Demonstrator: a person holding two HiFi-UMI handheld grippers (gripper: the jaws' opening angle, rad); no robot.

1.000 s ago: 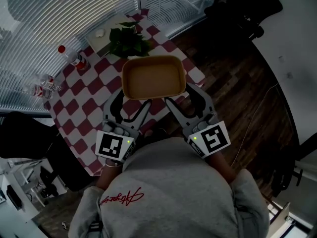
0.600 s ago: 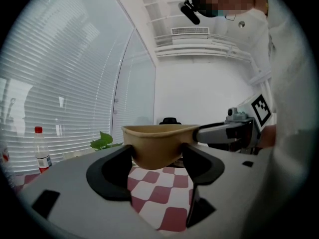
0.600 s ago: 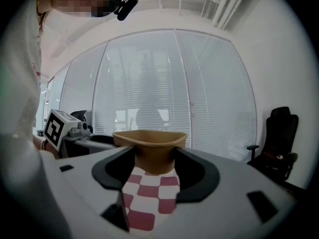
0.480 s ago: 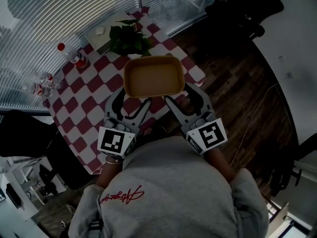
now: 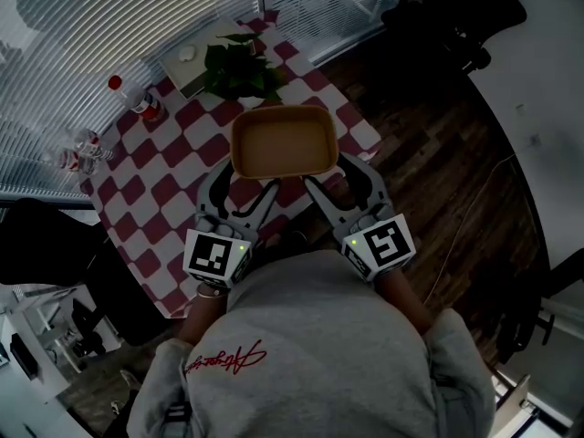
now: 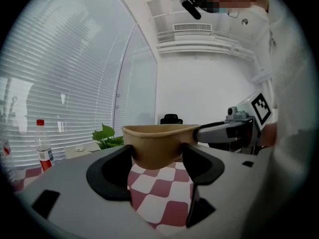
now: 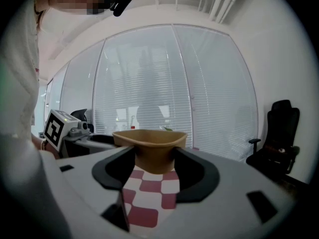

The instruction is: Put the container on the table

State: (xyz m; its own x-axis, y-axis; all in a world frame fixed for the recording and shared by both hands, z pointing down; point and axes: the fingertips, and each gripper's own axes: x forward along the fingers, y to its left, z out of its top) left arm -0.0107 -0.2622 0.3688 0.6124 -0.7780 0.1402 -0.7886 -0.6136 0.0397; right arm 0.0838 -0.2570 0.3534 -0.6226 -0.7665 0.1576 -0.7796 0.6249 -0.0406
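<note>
Step in hand: carry/lower phase, set-down not yet done.

- Container [image 5: 281, 142]: tan, open-top, empty as far as head view shows. Held up over the table [image 5: 173, 153], looks clear of the checked cloth [image 5: 137, 199]. Both gripper views show cloth squares under its base, no contact that I can see.
- Left gripper [image 5: 245, 182]: jaws set fairly wide, pads on either side of the near-left corner, just under the rim. Gripping it.
- Right gripper [image 5: 339, 176]: same on the near-right corner, pads touching the wall below the rim. Gripping it.
- Container looks roughly level, rim flat in both gripper views.
- Position: over the right part of the table, near its right edge. Plant [image 5: 239, 71] just beyond it on the far side, bottle [image 5: 137, 103] well off to the far left. Dark wood floor [image 5: 429, 153] is to the right.

Next move, my read:
- Bring both grippers down together, same rate, so it stays level.
- Keep the base fully inside the right table edge. Margin looks thin there, maybe bias left a bit.
- Don't push far, or the rim meets the plant leaves.
- Open the jaws only once the base sits flat on the cloth, then back both grippers out toward the near side.
</note>
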